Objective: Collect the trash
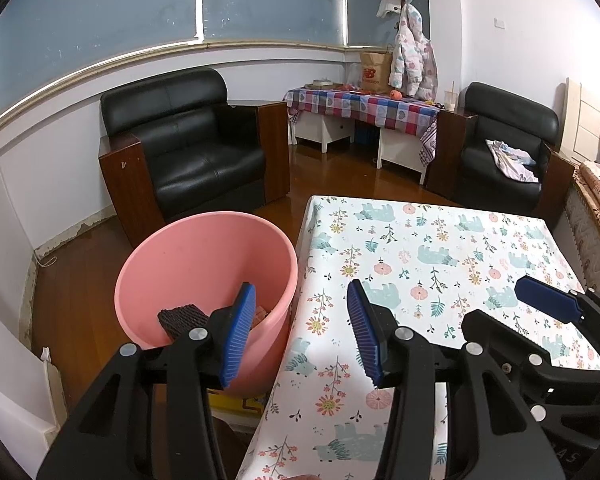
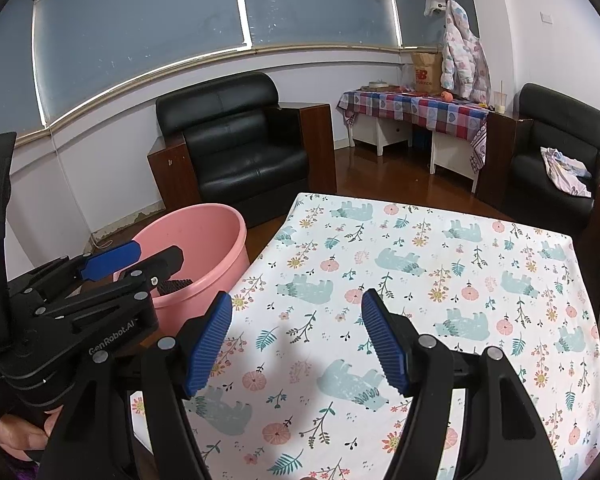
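Observation:
A pink plastic bucket (image 1: 204,276) stands on the floor against the left side of a table draped in a bear-and-flower cloth (image 1: 440,264). Dark ridged trash (image 1: 182,319) and an orange-brown piece lie inside it. My left gripper (image 1: 302,334) hovers open over the gap between bucket rim and table edge, nothing between its blue pads. In the right wrist view my right gripper (image 2: 296,342) stands open and empty above the cloth (image 2: 440,280), with the bucket (image 2: 204,248) to its left. The left gripper (image 2: 112,264) shows there beside the bucket. No trash shows on the cloth.
Two black leather armchairs (image 1: 192,148) (image 1: 504,148) stand beyond the table on a brown wooden floor. A side table under a checked cloth (image 1: 364,106) carries a paper bag and small items. A hand (image 2: 24,436) holds the left gripper's handle.

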Tool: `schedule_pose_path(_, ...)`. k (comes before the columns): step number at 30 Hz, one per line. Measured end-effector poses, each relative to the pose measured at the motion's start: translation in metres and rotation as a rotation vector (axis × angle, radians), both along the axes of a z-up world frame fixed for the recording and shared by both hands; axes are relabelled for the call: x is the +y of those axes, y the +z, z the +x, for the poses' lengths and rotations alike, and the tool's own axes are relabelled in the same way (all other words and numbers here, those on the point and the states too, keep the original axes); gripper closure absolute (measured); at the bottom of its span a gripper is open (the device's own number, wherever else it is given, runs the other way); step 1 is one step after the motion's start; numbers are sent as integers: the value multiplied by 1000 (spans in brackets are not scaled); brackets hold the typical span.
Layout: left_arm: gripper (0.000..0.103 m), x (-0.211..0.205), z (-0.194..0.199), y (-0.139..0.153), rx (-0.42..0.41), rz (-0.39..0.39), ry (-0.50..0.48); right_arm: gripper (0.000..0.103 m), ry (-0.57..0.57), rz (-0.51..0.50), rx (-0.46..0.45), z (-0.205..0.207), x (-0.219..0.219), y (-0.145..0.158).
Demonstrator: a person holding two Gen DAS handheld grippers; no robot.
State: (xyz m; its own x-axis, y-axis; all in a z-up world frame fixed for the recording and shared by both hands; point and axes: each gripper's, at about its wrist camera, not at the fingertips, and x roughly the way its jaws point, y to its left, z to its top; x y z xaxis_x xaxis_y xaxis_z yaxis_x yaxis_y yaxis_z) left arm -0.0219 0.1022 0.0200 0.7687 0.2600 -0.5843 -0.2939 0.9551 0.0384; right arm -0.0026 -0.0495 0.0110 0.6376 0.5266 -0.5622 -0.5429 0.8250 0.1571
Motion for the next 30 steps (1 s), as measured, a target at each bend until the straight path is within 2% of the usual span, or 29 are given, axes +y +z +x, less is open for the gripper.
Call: schedule_pose_path(30, 55, 3, 2, -2, 1, -2, -2, 37, 2, 0, 5, 1, 4, -1)
